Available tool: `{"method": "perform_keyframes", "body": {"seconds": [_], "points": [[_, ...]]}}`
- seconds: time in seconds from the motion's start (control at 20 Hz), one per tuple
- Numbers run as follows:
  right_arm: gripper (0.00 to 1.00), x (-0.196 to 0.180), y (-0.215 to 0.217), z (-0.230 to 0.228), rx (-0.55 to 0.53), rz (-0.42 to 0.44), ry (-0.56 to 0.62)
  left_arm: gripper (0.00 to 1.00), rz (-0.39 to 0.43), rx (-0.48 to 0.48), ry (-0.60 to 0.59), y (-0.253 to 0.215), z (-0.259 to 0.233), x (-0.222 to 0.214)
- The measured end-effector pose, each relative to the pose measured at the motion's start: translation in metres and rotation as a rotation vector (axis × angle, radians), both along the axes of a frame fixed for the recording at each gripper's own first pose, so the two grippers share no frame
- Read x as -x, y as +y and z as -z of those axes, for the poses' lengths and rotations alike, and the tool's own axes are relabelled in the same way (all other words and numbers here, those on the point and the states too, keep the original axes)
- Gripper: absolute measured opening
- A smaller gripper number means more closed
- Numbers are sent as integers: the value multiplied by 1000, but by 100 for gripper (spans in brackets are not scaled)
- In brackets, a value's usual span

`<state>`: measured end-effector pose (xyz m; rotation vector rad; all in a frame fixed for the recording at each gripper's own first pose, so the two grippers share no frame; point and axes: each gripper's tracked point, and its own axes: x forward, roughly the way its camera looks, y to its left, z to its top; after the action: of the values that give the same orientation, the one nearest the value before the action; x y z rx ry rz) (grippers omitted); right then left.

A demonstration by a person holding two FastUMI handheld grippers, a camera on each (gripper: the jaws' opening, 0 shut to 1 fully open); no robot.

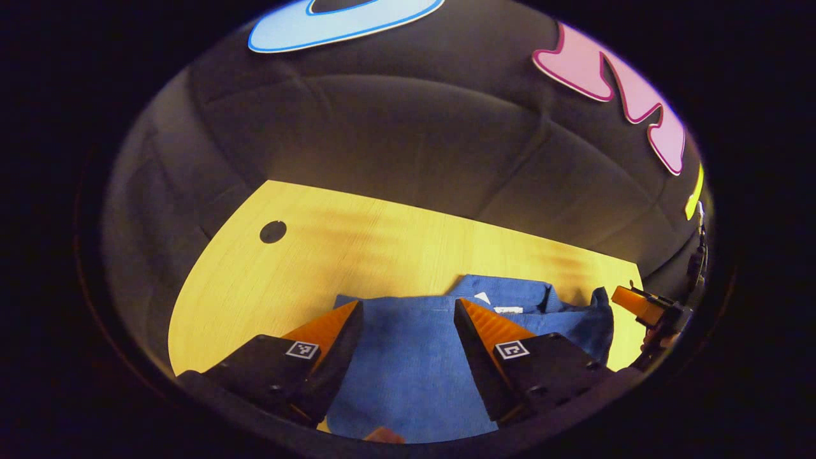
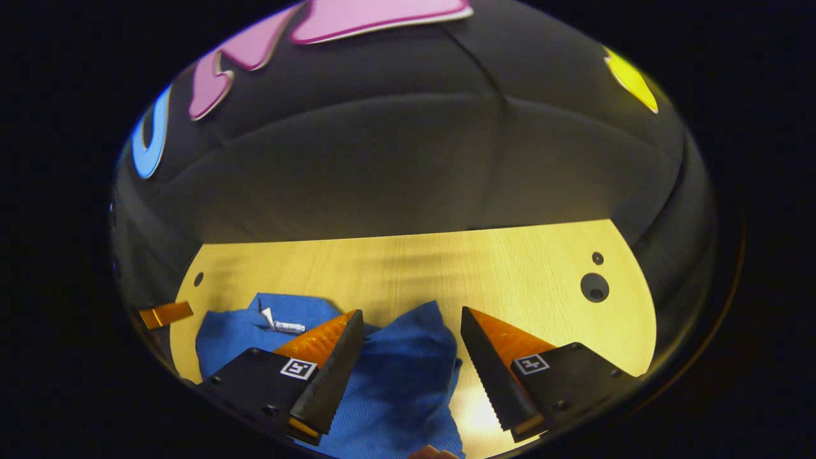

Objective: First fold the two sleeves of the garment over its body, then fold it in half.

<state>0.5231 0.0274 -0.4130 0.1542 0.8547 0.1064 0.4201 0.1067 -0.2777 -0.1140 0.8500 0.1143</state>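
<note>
A blue garment (image 1: pixel 408 363) lies on the wooden table (image 1: pixel 306 268), its collar and white label (image 1: pixel 503 308) at the far side. My left gripper (image 1: pixel 408 309) hovers open over the garment's body, nothing between its fingers. In the left gripper view the right gripper (image 1: pixel 637 305) shows at the garment's right edge. In the right gripper view the blue garment (image 2: pixel 395 376) spreads below, a fold of cloth rising between the fingers without touching them. My right gripper (image 2: pixel 411 315) stands open above it. The label (image 2: pixel 284 325) lies to the left.
The table (image 2: pixel 510 274) has a round cable hole (image 1: pixel 273 231) at its far left and another hole (image 2: pixel 594 287) at its right. Black cloth wall closes the back. Bare wood lies beyond the garment on all sides.
</note>
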Motion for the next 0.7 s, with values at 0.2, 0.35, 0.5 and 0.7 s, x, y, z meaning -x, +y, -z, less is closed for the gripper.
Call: {"method": "perform_keyframes", "body": {"seconds": [0.2, 0.35, 0.5, 0.7], "points": [[92, 8, 4, -34, 53, -24, -113, 83, 97, -11, -101, -38, -36, 20], [97, 17, 6, -61, 102, -31, -226, 83, 138, -6, -179, -56, -71, 50], [97, 36, 4, -89, 120, 0, -322, 83, 180, -12, -276, -66, -113, 95], [97, 77, 3, -134, 118, 67, -456, 83, 207, -78, -403, -56, -166, 182]]}}
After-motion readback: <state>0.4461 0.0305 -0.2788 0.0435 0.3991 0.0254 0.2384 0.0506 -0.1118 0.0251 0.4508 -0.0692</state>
